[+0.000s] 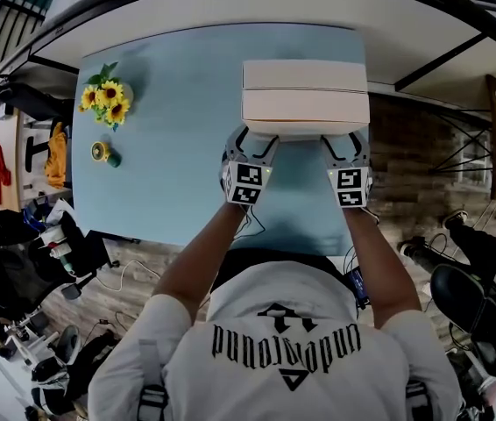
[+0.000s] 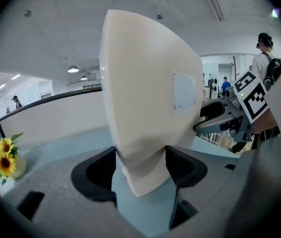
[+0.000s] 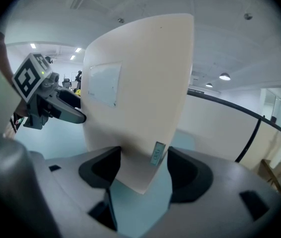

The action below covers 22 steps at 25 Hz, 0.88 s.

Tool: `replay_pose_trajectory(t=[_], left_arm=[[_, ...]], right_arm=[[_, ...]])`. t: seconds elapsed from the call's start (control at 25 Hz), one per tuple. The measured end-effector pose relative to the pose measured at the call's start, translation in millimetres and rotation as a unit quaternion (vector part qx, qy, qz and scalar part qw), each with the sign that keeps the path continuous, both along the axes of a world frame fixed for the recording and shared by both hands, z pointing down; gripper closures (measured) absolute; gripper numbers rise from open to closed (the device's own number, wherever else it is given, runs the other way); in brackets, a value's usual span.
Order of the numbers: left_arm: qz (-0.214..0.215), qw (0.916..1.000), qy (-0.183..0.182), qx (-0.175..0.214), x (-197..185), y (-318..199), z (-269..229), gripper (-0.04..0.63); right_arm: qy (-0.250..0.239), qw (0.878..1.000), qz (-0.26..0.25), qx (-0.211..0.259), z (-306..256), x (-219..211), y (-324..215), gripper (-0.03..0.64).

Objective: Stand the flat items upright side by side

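Cream box (image 1: 305, 112) (image 2: 145, 93) (image 3: 135, 93) is seen on the blue table (image 1: 169, 147), toward the far right corner, long side running parallel to the far edge. It is pinched at its near left end by the left gripper (image 1: 252, 139) (image 2: 140, 167), with both jaws pressed on opposite faces of the box corner. The near right end is clamped the same way by the right gripper (image 1: 344, 143) (image 3: 143, 167), a small label sitting by one jaw. A seam is seen across the box top in the head view; one box or two pressed together cannot be told. Sunflowers (image 1: 105, 99) are placed at the far left corner, with a small yellow-green item (image 1: 102, 153) just nearer along the left edge
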<state>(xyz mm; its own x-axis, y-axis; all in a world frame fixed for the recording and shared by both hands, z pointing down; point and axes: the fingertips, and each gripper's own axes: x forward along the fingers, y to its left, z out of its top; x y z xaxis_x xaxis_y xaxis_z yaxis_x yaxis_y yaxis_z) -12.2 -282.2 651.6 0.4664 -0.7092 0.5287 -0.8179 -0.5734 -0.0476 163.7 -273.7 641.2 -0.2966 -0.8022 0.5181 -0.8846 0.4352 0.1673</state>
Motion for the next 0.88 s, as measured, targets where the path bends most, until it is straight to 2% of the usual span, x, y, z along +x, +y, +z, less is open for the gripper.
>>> replay_pose_trajectory(t=[0.68, 0.88], left_arm=[[0.0, 0.9999, 0.01, 0.004, -6, 10, -10, 0.236], [-0.008, 0.9996, 0.017, 0.019, -17, 18, -26, 0.236]], right_arm=[[-0.016, 1.0, -0.019, 0.004, -15, -3, 11, 0.268], [-0.023, 1.0, -0.016, 0.011, -31, -3, 21, 0.267]])
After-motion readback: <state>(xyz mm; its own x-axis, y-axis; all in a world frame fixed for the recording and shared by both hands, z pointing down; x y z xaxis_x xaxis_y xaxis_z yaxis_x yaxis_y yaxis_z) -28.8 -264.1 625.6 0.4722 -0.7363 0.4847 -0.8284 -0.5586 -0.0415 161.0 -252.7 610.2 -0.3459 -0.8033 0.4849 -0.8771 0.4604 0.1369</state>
